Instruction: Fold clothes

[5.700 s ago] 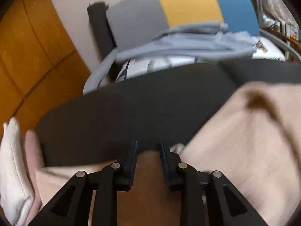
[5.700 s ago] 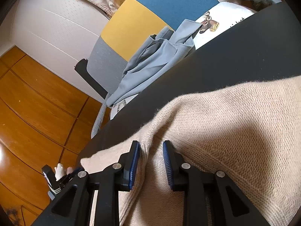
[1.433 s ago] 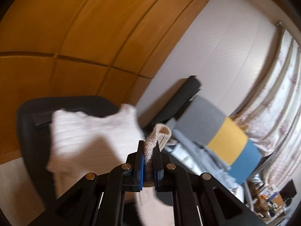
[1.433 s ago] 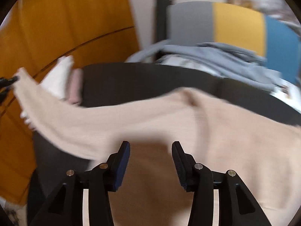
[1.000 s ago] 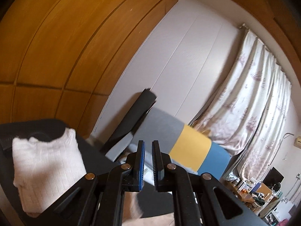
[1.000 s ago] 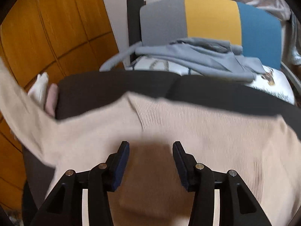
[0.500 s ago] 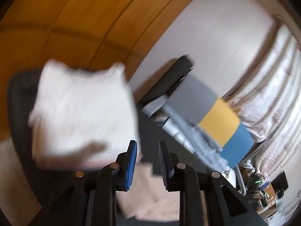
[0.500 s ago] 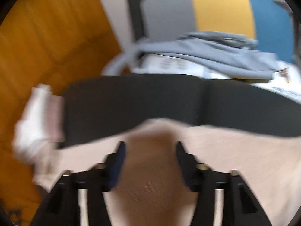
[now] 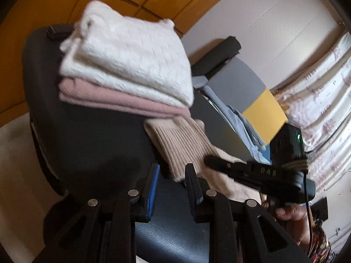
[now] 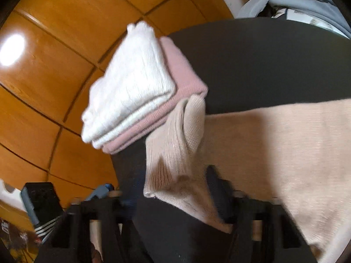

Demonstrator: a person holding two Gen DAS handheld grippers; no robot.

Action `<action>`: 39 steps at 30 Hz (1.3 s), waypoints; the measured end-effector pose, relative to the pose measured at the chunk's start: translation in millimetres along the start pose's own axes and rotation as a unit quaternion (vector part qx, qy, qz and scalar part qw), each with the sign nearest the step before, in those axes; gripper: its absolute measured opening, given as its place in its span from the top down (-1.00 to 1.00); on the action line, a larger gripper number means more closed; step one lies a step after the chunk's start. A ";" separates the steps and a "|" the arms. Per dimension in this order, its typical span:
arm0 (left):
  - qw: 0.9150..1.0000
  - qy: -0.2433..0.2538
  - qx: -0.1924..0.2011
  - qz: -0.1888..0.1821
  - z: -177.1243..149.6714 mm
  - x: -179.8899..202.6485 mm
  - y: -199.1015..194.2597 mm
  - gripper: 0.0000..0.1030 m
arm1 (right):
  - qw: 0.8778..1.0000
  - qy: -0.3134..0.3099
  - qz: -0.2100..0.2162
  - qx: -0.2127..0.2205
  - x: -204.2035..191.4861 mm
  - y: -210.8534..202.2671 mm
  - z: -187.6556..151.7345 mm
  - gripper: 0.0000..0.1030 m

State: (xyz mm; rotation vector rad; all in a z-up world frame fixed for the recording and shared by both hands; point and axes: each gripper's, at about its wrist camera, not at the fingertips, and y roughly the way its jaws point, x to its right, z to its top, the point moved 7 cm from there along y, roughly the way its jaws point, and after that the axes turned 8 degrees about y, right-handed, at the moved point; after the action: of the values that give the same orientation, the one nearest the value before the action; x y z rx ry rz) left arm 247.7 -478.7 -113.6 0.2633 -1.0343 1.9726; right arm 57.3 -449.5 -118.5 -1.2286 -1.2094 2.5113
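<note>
A beige knit sweater (image 10: 285, 144) lies spread on the black table (image 10: 263, 61). Its ribbed sleeve cuff (image 9: 179, 146) lies stretched toward the table's left end, just ahead of my open, empty left gripper (image 9: 172, 171). My right gripper (image 9: 210, 160) reaches in from the right over the sleeve. In the right wrist view its fingers are blurred and partly hidden behind the cuff (image 10: 173, 153); they stand wide apart, with the cuff over them.
A folded stack, a white knit sweater (image 9: 129, 59) on a pink one (image 9: 122, 100), sits at the table's left end by the cuff. Behind the table is a chair with grey, yellow and blue back (image 9: 258, 100) holding grey-blue clothes (image 9: 237, 120). Orange wood panels lie left.
My left gripper let go of the sleeve cuff, opened and dropped down toward the table. The sleeve now lies flat beside the folded stack. My right gripper swung left to the cuff.
</note>
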 end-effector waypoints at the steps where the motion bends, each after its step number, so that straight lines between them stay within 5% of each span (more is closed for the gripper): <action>1: 1.000 0.002 -0.001 -0.003 -0.4 4.1 1.1 0.57 | 1.000 -0.011 -0.006 -0.001 -4.7 0.2 -0.7 0.90; 13: 0.991 0.081 -0.023 -0.106 -0.9 121.5 47.9 0.54 | 0.988 -0.085 0.039 0.123 -98.3 -121.8 70.7 0.90; 18: 0.992 0.097 -0.009 -0.083 9.5 155.7 81.4 0.53 | 0.977 -0.081 0.088 0.177 -133.6 -187.9 97.2 0.90; 24: 0.995 0.096 0.006 0.001 10.4 161.3 113.3 0.53 | 0.961 -0.085 0.103 0.242 -148.1 -275.9 106.3 0.90; 30: 0.995 0.097 -0.032 0.018 -11.0 158.9 133.6 0.53 | 0.955 -0.047 0.071 0.283 -95.5 -330.5 91.8 0.90; 39: 0.990 0.116 -0.078 0.012 -40.4 176.6 149.1 0.53 | 0.940 0.124 0.022 0.318 83.3 -398.1 37.6 0.90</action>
State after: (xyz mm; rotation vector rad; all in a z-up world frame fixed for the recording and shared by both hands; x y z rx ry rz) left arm 33.8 -383.8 -130.3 -0.0632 -1.0349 1.8797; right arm -120.8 -168.4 118.3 -1.3235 -0.2690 2.3732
